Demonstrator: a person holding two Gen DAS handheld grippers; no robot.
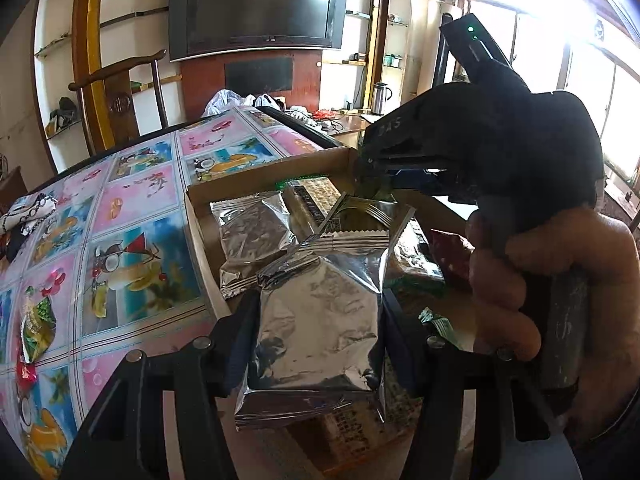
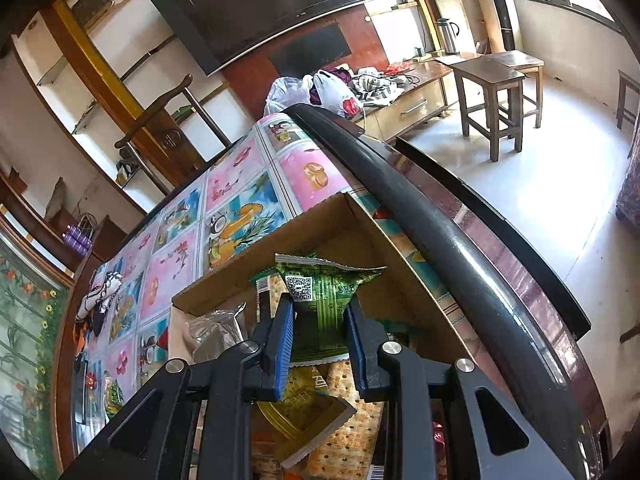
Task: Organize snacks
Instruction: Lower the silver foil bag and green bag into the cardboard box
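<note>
- My left gripper (image 1: pixel 320 312) pinches a silver foil packet (image 1: pixel 320 320) by its sides, holding it over the near end of the cardboard box (image 1: pixel 200 224).
- My right gripper (image 2: pixel 320 332) squeezes a green snack packet (image 2: pixel 320 296) between its blue pads (image 2: pixel 282 344), above the box's far corner.
- The box already holds another silver packet (image 1: pixel 252 240) and what looks like cracker packs, though they are partly hidden.
- One green packet (image 1: pixel 36 328) lies loose on the patterned tablecloth (image 1: pixel 132 208), well apart from the box.
</note>
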